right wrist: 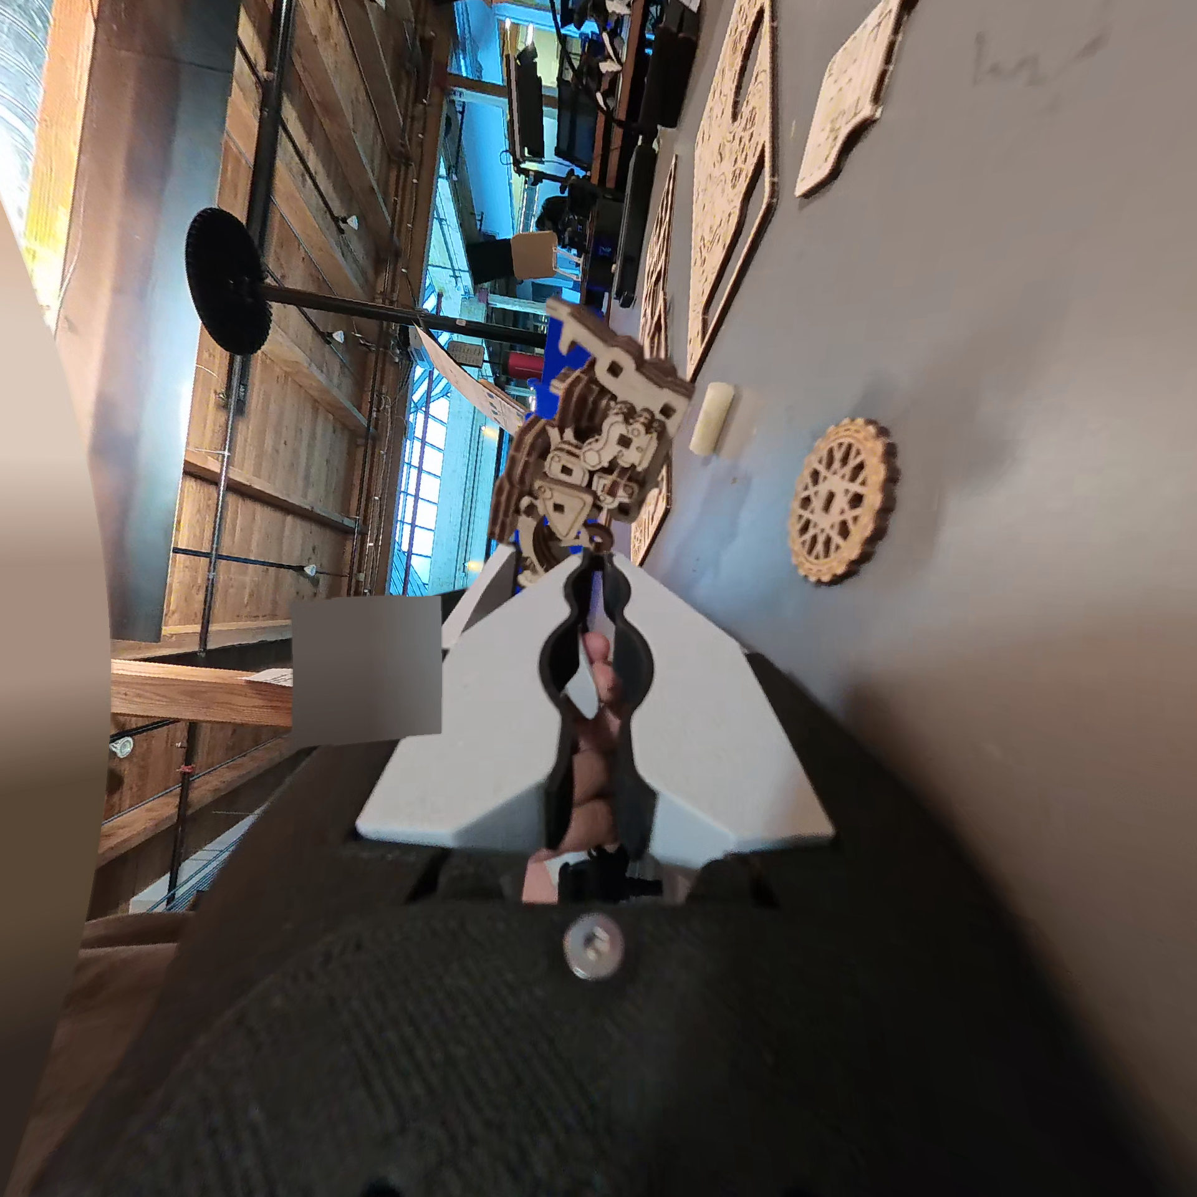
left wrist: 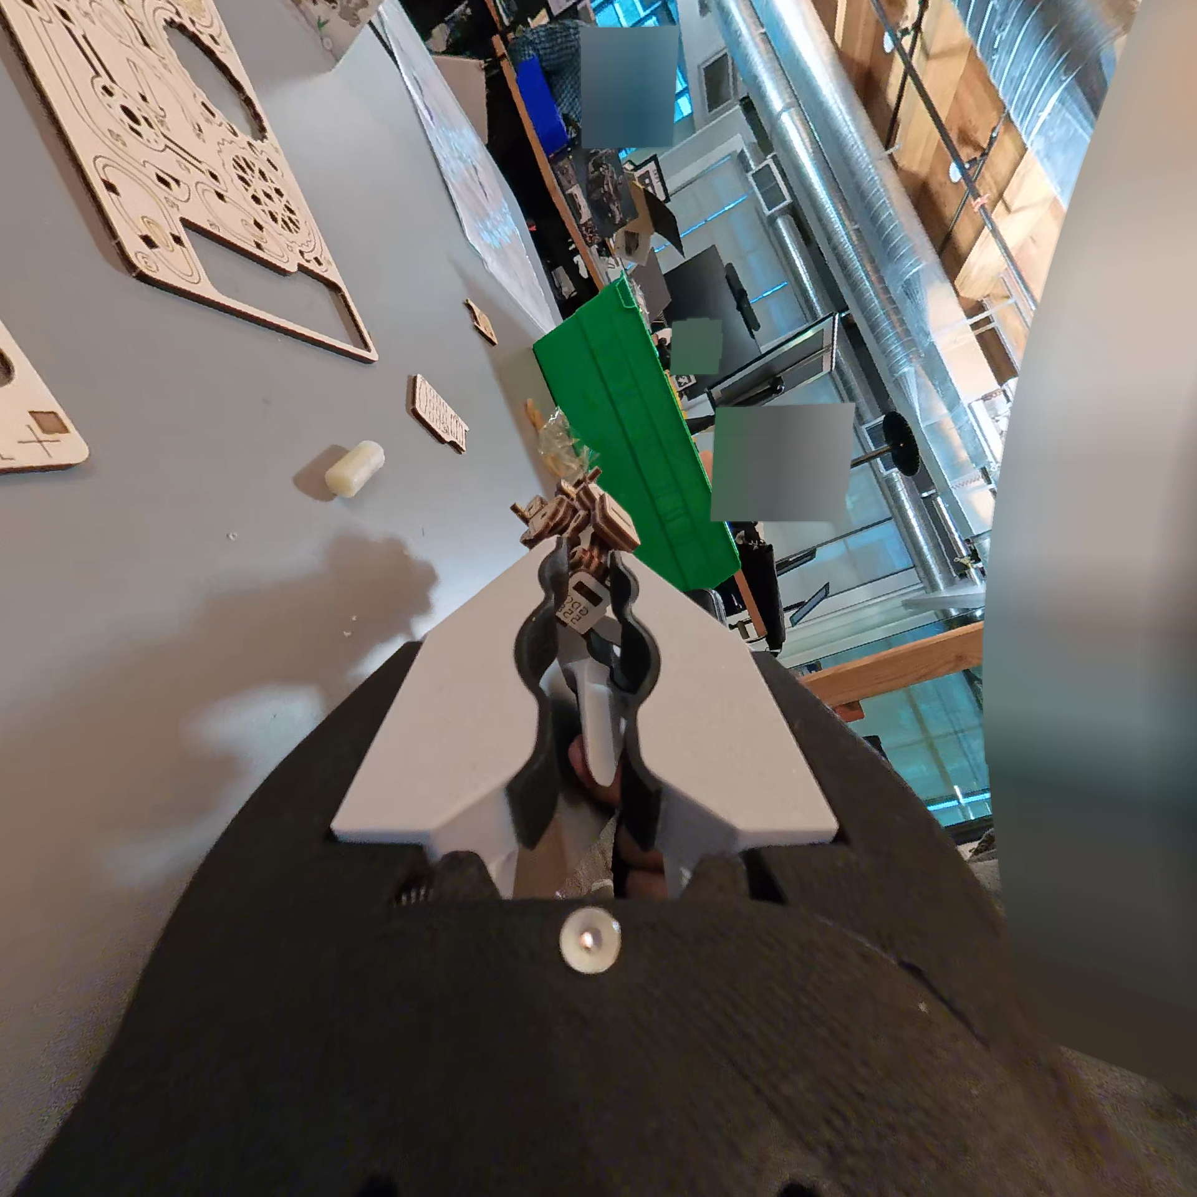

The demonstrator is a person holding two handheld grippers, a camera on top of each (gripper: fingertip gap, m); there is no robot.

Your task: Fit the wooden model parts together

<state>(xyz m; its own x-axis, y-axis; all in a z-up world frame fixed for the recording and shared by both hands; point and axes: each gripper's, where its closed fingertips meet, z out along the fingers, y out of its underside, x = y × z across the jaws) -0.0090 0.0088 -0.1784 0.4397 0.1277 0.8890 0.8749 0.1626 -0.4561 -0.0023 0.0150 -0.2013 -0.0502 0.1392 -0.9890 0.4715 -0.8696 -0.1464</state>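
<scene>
- The wooden model assembly, a layered laser-cut block of interlocked plywood plates with slots and a hooked arm at its top, is held in the air above the grey table, clear of its surface.
- The right gripper is clenched on the assembly's lower edge; its jaws stand almost together, pinching a thin tab.
- In the left wrist view the same assembly shows edge-on at the tips of the left gripper, whose jaws are likewise drawn nearly together on it, so both grippers appear to grasp the one piece from opposite sides.
- Step in hand, as I judge it: pressing or seating a part into the assembly held between the two grippers, or steadying it for inspection; which small part is being seated I cannot tell.
- On the table near the assembly lie a spoked wooden gear wheel, a pale wax block and a small slotted wooden plate, all untouched.
- Farther off lie the laser-cut plywood sheets with parts already punched out, and a green bin at the table's far edge.
- The next move probably calls for one gripper to let go while the other keeps the assembly steady, then to fetch a loose part such as the wheel and line it up with its slot, squarely, since thin plywood tabs may snap under skewed pressure.
</scene>
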